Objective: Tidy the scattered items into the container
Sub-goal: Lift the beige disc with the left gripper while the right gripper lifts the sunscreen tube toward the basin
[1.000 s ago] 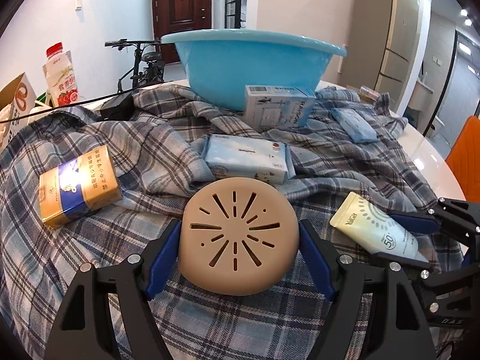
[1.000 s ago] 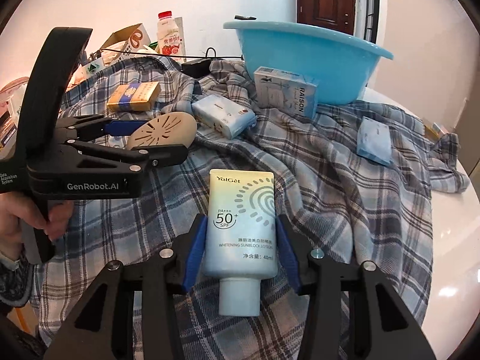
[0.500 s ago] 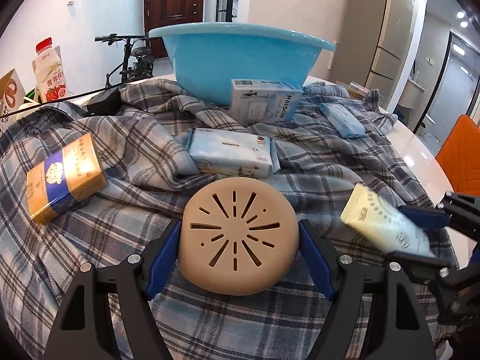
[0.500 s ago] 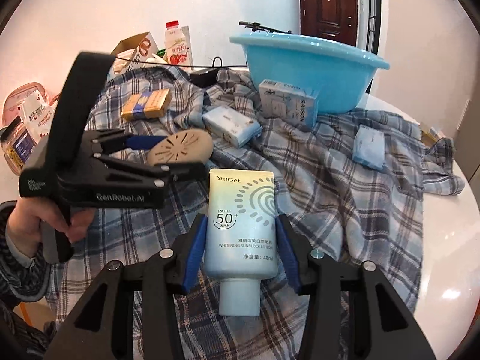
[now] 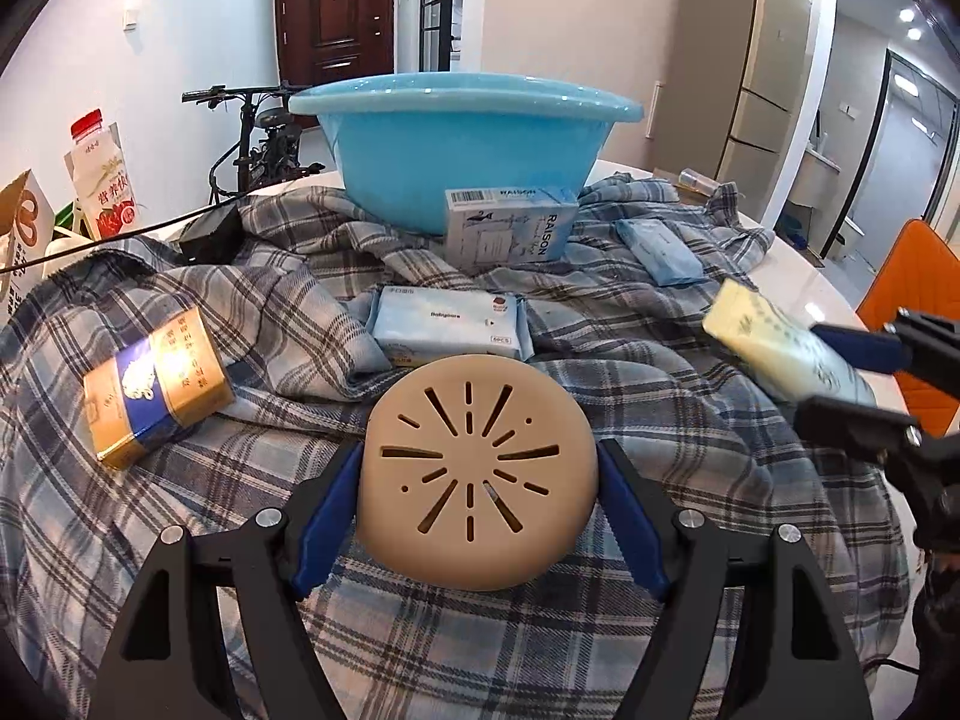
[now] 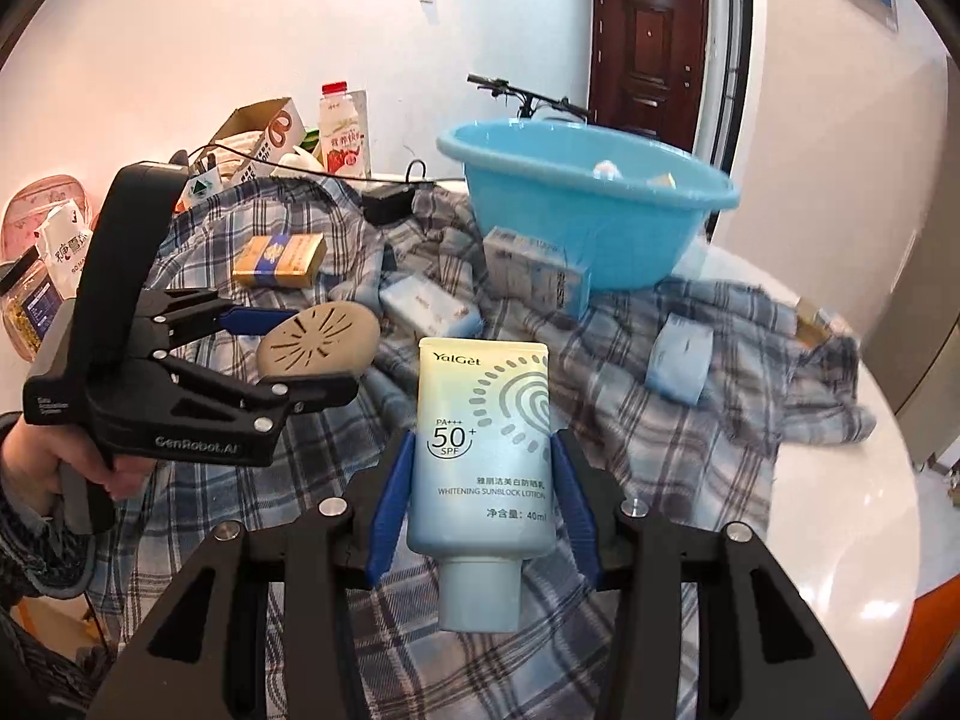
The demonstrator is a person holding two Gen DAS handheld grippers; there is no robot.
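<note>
Beige slotted disc (image 5: 480, 474) is clamped between the blue pads of the left gripper (image 5: 479, 507), held clear above the plaid cloth (image 5: 300, 312). Right gripper (image 6: 480, 501) is closed on the sunscreen tube (image 6: 483, 462), cap toward the camera, label up, also lifted off the cloth. Blue basin (image 5: 462, 144) stands at the far side of the tabletop (image 6: 840, 510), on the cloth; two small items lie inside it, too blurred to identify. White carton (image 5: 510, 228) stands touching the basin's near wall. Wipes pack (image 5: 447, 324) lies just in front of the carton. Gold box (image 5: 156, 378) lies to the left, well apart from the basin. Small blue packet (image 5: 660, 246) lies to the right, near the cloth's edge. Milk bottle (image 5: 102, 180) stands beyond the cloth, far left.
</note>
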